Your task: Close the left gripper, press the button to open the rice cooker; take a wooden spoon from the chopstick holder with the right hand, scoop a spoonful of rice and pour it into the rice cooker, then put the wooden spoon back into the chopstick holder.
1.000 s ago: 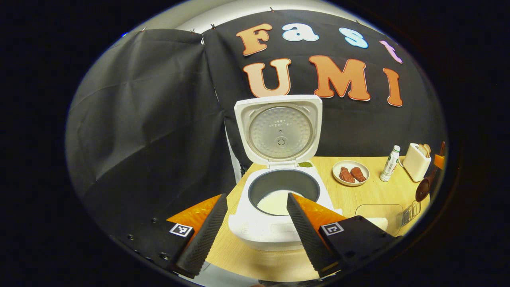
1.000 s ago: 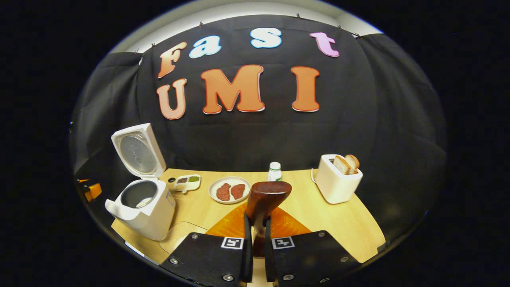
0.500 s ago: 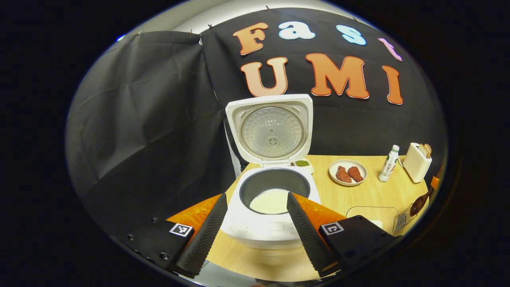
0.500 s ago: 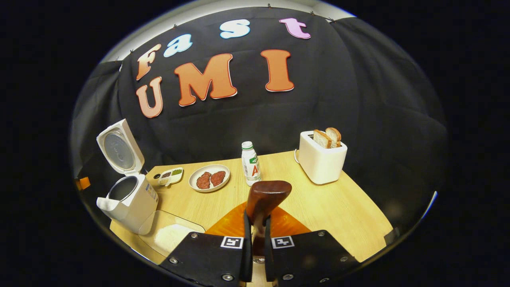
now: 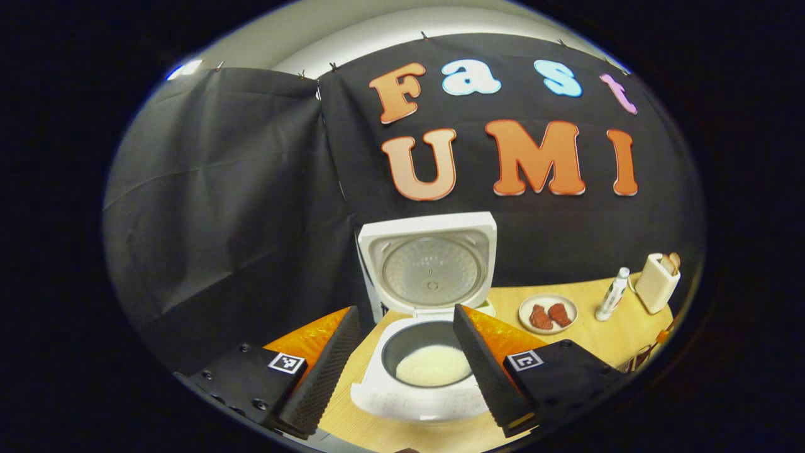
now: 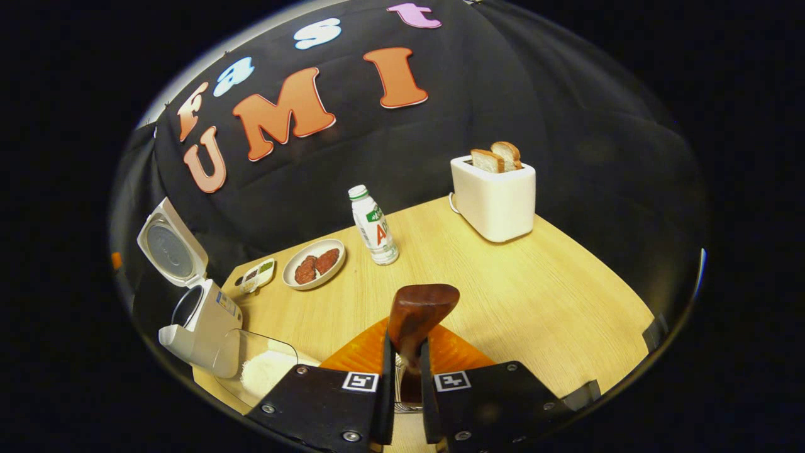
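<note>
The white rice cooker (image 5: 434,384) stands with its lid (image 5: 429,267) up, and white rice lies in its pot. My left gripper (image 5: 404,311) hangs open in front of it, one finger at each side of the pot, touching nothing. My right gripper (image 6: 405,362) is shut on the handle of the dark wooden spoon (image 6: 418,308), whose bowl points up and away over the table. Bits of metal wire show just below the spoon between the fingers. In the right gripper view the cooker (image 6: 198,321) is far left, with a clear container of rice (image 6: 261,371) beside it.
On the wooden table (image 6: 534,302) stand a white toaster (image 6: 494,198) with two bread slices, a small bottle (image 6: 374,226), a plate of meat (image 6: 313,264) and a little condiment dish (image 6: 255,275). Black cloth walls close the back and both sides.
My left gripper has drawn back from the cooker, which now sits lower and smaller. My right gripper, still holding the spoon, has swung right, away from the cooker, and tilted down over the table.
</note>
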`<action>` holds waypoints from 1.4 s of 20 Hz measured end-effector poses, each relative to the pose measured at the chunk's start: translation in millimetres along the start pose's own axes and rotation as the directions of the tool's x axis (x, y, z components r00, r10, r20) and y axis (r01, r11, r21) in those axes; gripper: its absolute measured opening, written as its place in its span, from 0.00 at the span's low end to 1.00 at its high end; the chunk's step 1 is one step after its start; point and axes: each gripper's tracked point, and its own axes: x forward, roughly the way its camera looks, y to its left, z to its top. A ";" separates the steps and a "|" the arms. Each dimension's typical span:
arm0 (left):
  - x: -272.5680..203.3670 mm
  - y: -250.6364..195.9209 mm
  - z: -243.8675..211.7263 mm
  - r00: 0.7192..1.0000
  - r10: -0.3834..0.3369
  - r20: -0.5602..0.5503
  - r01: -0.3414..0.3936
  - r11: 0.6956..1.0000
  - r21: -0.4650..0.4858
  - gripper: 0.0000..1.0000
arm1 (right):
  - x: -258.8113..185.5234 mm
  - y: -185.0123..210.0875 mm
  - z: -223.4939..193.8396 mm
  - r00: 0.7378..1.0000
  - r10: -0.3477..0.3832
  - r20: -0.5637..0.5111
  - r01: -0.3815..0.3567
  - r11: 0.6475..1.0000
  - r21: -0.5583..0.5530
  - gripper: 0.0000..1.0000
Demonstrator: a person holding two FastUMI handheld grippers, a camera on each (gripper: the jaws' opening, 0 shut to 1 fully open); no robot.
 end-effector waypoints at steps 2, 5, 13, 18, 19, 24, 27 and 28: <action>19.0 1.6 32.5 0.998 -0.021 0.065 0.022 1.000 -0.017 1.00 | -4.0 -0.4 7.9 1.000 -0.008 0.017 0.007 1.000 0.019 0.21; 48.4 3.4 62.6 0.994 -0.058 0.093 0.063 0.997 -0.051 1.00 | -20.5 -10.7 17.9 0.999 -0.044 0.021 0.045 0.999 -0.002 0.35; 137.1 -5.8 129.0 0.987 -0.154 0.053 0.160 0.973 -0.164 0.97 | -82.4 -13.7 107.7 0.975 -0.123 0.186 0.127 0.992 -0.010 0.81; 197.4 -28.7 81.2 0.964 -0.201 -0.176 0.155 0.957 -0.244 0.99 | -122.4 -13.9 135.5 0.951 -0.157 0.267 0.171 0.985 -0.029 0.86; 207.3 -31.9 76.6 0.957 -0.205 -0.204 0.153 0.957 -0.245 0.99 | -128.9 -14.8 139.3 0.949 -0.159 0.273 0.172 0.985 -0.027 0.86; 235.8 -30.7 45.3 0.925 -0.125 -0.359 0.084 0.988 -0.129 1.00 | -153.9 -22.5 147.3 0.923 -0.204 0.327 0.226 0.974 -0.029 0.86; 242.6 -25.1 30.8 0.897 -0.069 -0.436 0.071 0.997 -0.011 1.00 | -151.8 -19.8 140.9 0.927 -0.203 0.316 0.221 0.975 -0.021 0.86; 239.7 -26.9 23.7 0.888 -0.081 -0.452 0.096 0.995 0.011 1.00 | -149.5 -17.7 141.7 0.926 -0.204 0.318 0.220 0.976 -0.014 0.86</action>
